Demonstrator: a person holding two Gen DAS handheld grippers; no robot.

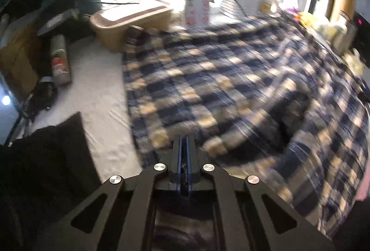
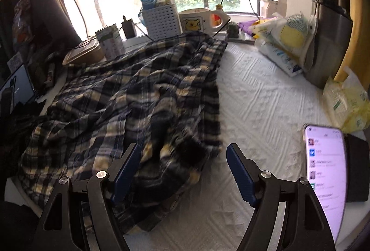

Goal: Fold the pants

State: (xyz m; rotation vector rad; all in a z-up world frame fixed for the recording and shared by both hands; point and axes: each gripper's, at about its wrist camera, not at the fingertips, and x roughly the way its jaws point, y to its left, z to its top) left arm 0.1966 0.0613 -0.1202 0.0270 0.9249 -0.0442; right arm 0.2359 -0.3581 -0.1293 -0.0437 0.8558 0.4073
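Note:
The plaid pants, navy and yellow checks, lie spread and rumpled on a white textured cover. My left gripper is shut at the near edge of the fabric; whether it pinches cloth is hidden by blur. In the right wrist view the same pants lie bunched at left and centre on the cover. My right gripper is open, its blue-padded fingers on either side of the near edge of the pants, holding nothing.
A lit phone stands at the right. A tan box, a carton and a white basket line the window side. Bags and a tissue pack sit right. A can lies left.

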